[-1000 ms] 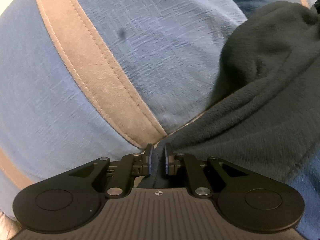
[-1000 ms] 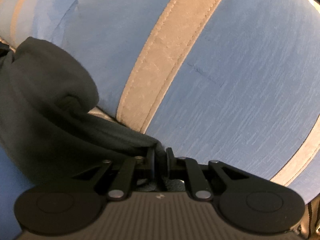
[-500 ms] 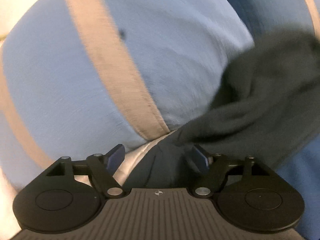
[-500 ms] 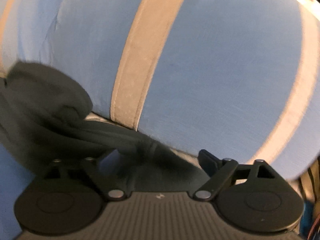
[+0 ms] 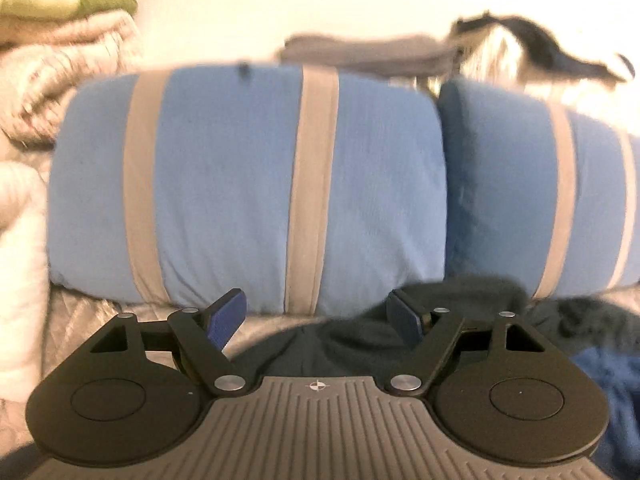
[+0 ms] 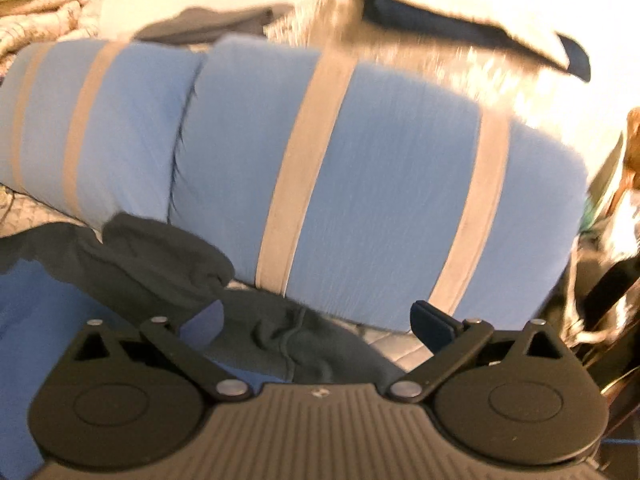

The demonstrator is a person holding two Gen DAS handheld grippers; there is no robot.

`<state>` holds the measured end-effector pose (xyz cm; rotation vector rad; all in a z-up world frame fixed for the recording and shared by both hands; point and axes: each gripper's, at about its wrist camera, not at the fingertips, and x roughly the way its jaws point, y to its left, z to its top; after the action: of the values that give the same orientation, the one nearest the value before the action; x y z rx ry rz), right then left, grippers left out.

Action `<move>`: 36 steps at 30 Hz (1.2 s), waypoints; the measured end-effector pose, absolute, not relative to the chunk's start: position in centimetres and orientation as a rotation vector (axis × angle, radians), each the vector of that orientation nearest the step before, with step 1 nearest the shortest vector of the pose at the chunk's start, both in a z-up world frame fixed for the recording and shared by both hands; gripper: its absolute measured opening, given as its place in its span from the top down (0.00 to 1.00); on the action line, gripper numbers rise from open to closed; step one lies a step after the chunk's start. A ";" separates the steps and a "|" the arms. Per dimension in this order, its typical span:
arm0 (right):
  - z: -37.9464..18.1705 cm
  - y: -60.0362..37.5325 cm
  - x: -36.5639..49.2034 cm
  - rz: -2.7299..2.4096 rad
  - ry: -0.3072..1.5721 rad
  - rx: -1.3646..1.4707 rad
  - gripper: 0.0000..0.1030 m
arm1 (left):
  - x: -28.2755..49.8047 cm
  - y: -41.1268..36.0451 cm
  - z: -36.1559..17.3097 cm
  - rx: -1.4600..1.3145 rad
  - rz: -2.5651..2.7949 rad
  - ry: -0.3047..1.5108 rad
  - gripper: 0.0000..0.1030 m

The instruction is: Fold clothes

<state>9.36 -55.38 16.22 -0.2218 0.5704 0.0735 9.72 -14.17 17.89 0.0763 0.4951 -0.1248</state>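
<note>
Left wrist view: dark garment (image 5: 460,312) lies crumpled against blue striped pillows (image 5: 248,192), beyond left gripper (image 5: 318,318), jaws wide and empty. Right gripper (image 6: 316,322) is opening wider above it, gripping nothing.

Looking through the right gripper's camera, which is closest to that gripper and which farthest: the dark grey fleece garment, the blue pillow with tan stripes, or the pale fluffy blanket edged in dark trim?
1. Dark grey fleece garment: nearest, lying just beyond the opening right gripper, not pinched.
2. Blue pillow with tan stripes: behind the garment, centre.
3. Pale fluffy blanket edged in dark trim: farthest, behind the pillow, upper right.
</note>
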 end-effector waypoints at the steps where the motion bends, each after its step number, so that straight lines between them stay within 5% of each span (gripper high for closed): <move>1: 17.4 -55.4 8.8 0.072 0.556 -0.228 0.00 | 9.3 -14.0 18.9 0.071 -0.124 0.483 0.25; 16: 32.8 -57.0 1.4 0.069 0.296 -0.211 0.00 | 3.3 -10.1 29.0 0.085 -0.278 0.402 0.20; 24: 24.9 -55.1 -0.8 0.183 0.344 -0.141 0.00 | -2.0 -7.0 23.1 0.155 -0.171 0.338 0.20; 36: 14.3 -46.2 -3.9 0.453 0.462 -0.271 0.00 | -7.4 3.6 15.5 -0.160 0.095 0.344 0.20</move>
<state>-3.87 -46.21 14.32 -0.2713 0.4623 0.4531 -7.38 3.56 15.46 -0.1602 0.3441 0.0952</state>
